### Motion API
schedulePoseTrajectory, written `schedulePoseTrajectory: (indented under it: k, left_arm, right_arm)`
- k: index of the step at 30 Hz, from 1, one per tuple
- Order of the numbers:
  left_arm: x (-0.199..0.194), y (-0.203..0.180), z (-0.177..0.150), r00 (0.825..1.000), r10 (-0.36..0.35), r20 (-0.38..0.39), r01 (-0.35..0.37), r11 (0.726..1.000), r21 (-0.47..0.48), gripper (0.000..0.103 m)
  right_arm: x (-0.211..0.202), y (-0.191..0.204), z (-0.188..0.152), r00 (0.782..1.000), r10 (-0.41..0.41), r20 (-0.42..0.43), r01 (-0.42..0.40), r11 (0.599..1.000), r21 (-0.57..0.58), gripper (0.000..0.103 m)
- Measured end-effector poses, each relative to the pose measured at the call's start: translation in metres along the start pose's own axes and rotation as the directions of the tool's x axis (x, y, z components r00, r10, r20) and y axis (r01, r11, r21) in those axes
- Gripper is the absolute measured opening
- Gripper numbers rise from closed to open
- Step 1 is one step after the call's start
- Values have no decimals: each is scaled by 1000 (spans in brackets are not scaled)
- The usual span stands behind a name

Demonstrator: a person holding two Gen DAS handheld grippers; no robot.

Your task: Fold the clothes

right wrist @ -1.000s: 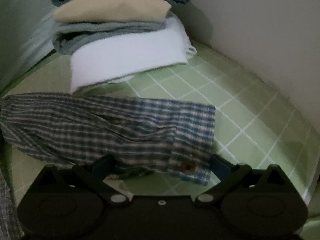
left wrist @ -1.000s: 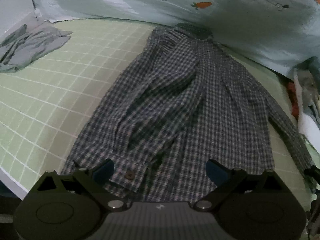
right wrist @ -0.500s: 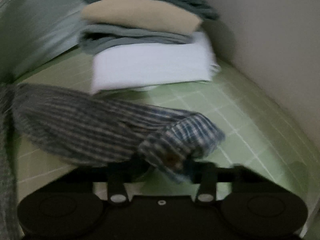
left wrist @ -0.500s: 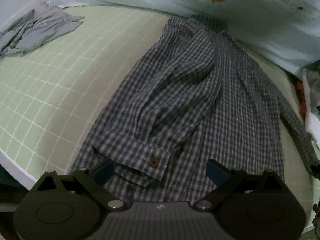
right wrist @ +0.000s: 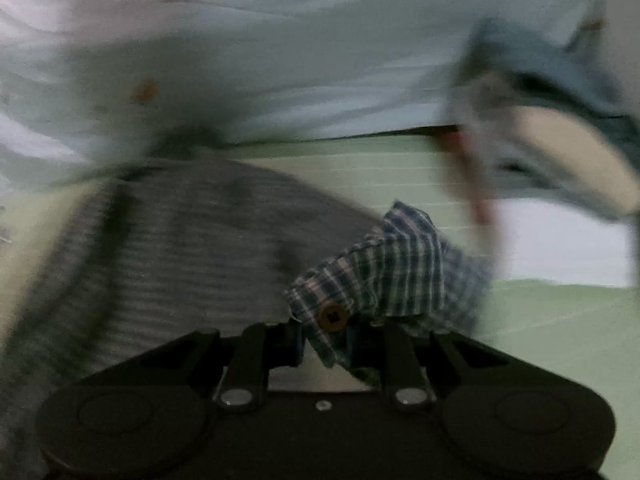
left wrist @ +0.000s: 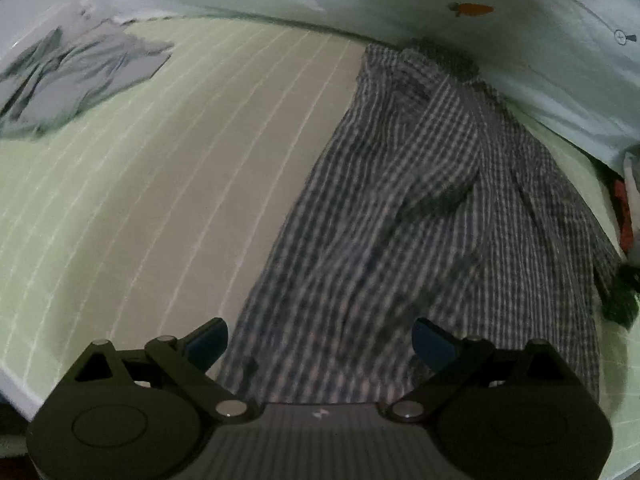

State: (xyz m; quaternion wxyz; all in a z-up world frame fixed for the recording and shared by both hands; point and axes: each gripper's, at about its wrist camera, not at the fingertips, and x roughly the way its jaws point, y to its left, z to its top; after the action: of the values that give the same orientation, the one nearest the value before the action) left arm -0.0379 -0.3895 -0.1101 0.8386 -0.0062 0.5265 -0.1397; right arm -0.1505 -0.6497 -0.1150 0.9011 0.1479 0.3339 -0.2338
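In the left wrist view, a checked shirt point(left wrist: 420, 216) is seen spread lengthwise on a pale green sheet with a white grid point(left wrist: 160, 200), its collar end lying far from the camera against a light blue quilt printed with a carrot point(left wrist: 520, 40). One sleeve is laid across the shirt's front. The left gripper point(left wrist: 320, 340) is held above the near hem with its blue-padded fingers point(left wrist: 206, 340) spread wide apart; nothing is caught between them. A crumpled grey garment point(left wrist: 76, 80) is seen well apart at the far left of the sheet. At the right edge a strip of red-orange cloth is glimpsed, too cropped to identify.

In the right wrist view, most of the picture is smeared by motion blur. The right gripper point(right wrist: 324, 344) is seen with its jaws drawn together on the sleeve cuff point(right wrist: 380, 280) of the shirt, and a brown button point(right wrist: 333, 317) is shown just above the pinch. The cuff is lifted clear of the sheet, and the rest of the sleeve is trailed away to the left as a grey blur. A stack of folded clothes point(right wrist: 560, 184), with white, beige and grey-blue layers, is made out at the right on the sheet.
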Motion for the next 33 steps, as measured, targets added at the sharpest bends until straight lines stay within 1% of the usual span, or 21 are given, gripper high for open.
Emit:
schedulePoseTrajectory:
  k: [2,3,5,6,8,9,10,11,12,13,14,18,21,22,23,26,28,30,31,32,33]
  left_arm:
    - [4,0,10,1000,-11,1,11,1000,3,98]
    - [6,0,14,1000,-20,1,20,1000,9,98]
    - [11,-4,21,1000,-28,0,28,999,21,98]
    - [14,-5,24,1000,-30,-3,30,999,26,98]
    - [18,-9,29,999,-33,-9,33,999,27,98]
    - [20,-12,31,999,-37,-8,37,999,28,98]
    - [20,-15,33,999,-43,-5,43,999,33,98]
    - [19,-17,34,999,-47,-1,47,998,39,98]
    - [20,-21,36,999,-48,2,47,998,44,98]
    - [20,-24,37,999,-48,5,48,998,50,98]
    - [21,-28,39,999,-51,4,51,997,54,98]
    - [32,-46,51,997,-71,7,71,994,78,98]
    - [40,-63,63,996,-88,29,84,991,104,97]
    - [42,-69,67,994,-99,38,94,989,112,94]
    - [44,-74,70,993,-109,43,103,987,119,87]
    - [57,-85,76,992,-123,17,120,984,132,72]
    - [65,-91,80,992,-130,0,129,982,140,68]
    - [70,-93,82,993,-117,-3,116,981,154,61]
    - [74,-93,84,994,-112,-6,112,981,161,54]
    - [76,-92,85,993,-113,-15,114,980,163,43]
    - [78,-93,86,993,-116,-23,118,979,166,36]
  right_arm:
    - [2,33,5,997,79,4,-79,997,5,19]
    - [0,51,9,990,137,15,-137,991,1,19]
    - [-4,87,15,967,252,36,-252,968,-7,19]
    - [-6,104,17,944,328,33,-328,944,-24,22]
    - [2,121,15,932,363,-17,-363,930,-58,51]
    - [6,129,14,924,379,-42,-381,921,-74,76]
    - [10,138,12,917,394,-67,-398,913,-90,84]
    - [10,135,9,932,357,-69,-362,927,-96,84]
    - [10,131,6,945,320,-71,-326,940,-101,88]
    - [10,122,4,951,300,-76,-306,949,-80,96]
    - [9,110,1,957,279,-78,-283,958,-47,99]
    - [-5,50,-16,989,126,-82,-120,990,74,100]
    - [-17,9,-31,996,16,-84,-3,988,152,100]
    - [-20,-4,-36,996,-19,-86,35,983,180,100]
    - [-19,-7,-37,995,-26,-94,43,981,191,100]
    - [-14,-16,-42,992,-44,-116,69,972,223,101]
    - [-10,-22,-45,990,-56,-131,87,966,244,101]
    - [-7,-28,-48,987,-68,-146,105,959,265,101]
    - [-5,-31,-49,985,-73,-154,114,955,275,101]
    - [-4,-34,-51,984,-79,-161,123,951,285,101]
    - [-2,-37,-52,982,-84,-169,132,946,295,101]
